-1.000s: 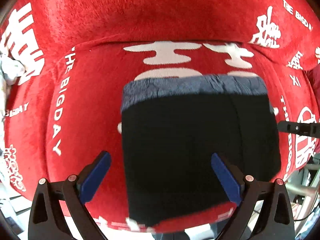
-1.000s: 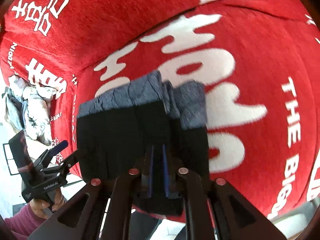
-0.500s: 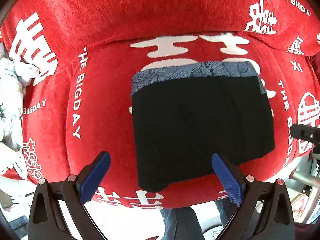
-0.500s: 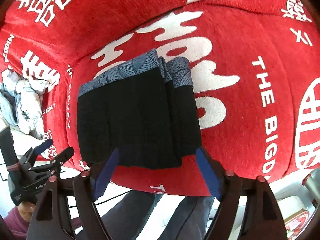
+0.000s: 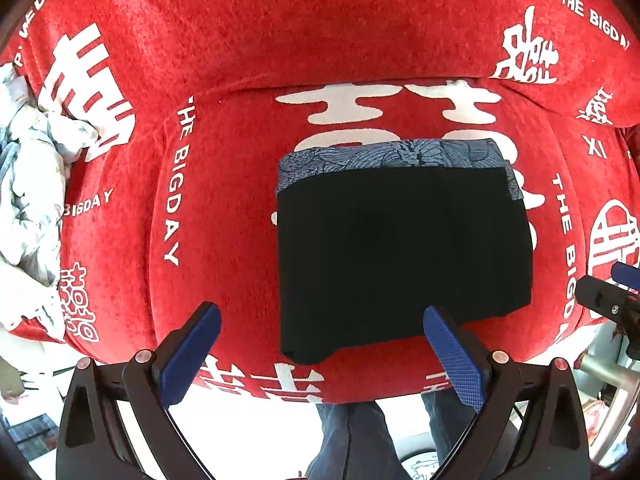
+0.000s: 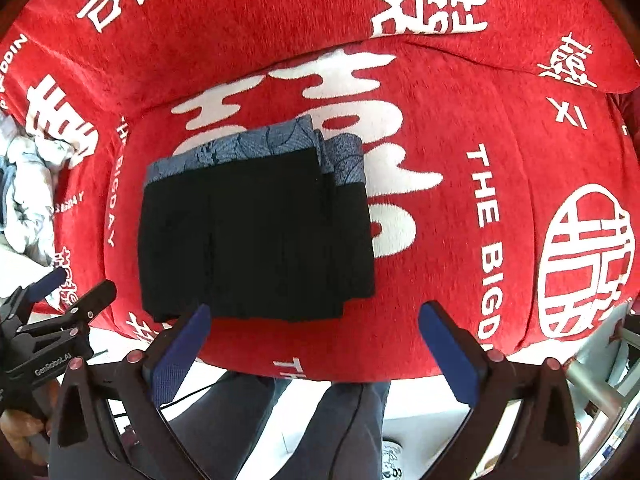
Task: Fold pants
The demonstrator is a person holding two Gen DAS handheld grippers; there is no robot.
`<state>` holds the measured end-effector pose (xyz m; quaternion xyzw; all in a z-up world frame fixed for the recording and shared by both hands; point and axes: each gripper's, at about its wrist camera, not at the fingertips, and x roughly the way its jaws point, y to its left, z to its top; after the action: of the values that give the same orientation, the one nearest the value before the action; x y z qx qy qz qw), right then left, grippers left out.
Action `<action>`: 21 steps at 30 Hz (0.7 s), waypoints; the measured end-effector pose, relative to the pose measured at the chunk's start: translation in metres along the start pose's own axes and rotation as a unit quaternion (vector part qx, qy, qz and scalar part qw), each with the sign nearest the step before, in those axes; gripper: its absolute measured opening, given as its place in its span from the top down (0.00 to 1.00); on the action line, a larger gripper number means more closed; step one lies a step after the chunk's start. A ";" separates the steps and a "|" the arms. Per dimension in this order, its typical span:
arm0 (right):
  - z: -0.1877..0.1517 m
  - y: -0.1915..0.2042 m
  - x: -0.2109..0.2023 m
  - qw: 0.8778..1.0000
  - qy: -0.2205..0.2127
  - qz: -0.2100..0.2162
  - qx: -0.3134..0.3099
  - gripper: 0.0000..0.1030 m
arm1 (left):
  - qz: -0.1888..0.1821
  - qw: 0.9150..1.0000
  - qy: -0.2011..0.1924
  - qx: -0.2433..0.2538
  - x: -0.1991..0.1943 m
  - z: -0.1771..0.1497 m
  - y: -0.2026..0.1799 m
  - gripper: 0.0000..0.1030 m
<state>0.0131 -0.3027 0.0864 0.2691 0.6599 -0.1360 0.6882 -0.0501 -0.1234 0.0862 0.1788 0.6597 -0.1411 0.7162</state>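
The black pants lie folded into a flat rectangle on the red seat cushion, with a blue-grey patterned band along the far edge. They also show in the right wrist view. My left gripper is open and empty, held back above the cushion's front edge. My right gripper is open and empty, also drawn back from the pants. Each gripper shows at the edge of the other's view: the right one and the left one.
The red cover with white lettering runs up the sofa back. A crumpled pale cloth lies at the left of the seat. The person's legs stand in front of the sofa. A metal frame is at the right.
My right gripper let go of the pants and opened. Both grippers pulled back from the sofa, so the folded pants look smaller and lie still.
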 end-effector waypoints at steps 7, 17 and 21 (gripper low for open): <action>-0.002 0.010 -0.006 1.000 0.004 -0.005 -0.001 0.00 | -0.002 1.000 0.004 -0.007 -0.002 0.000 0.005 0.02; 0.000 0.022 -0.008 1.000 0.007 -0.016 -0.014 0.00 | 0.012 1.000 -0.007 -0.006 -0.008 0.001 0.010 0.02; 0.002 0.024 -0.008 1.000 0.007 -0.020 -0.016 0.00 | 0.027 1.000 -0.016 -0.001 -0.011 0.002 0.010 0.02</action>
<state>0.0269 -0.2853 0.0984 0.2463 0.6721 -0.1371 0.6847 -0.0448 -0.1156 0.0977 0.1932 0.6432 -0.1240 0.7304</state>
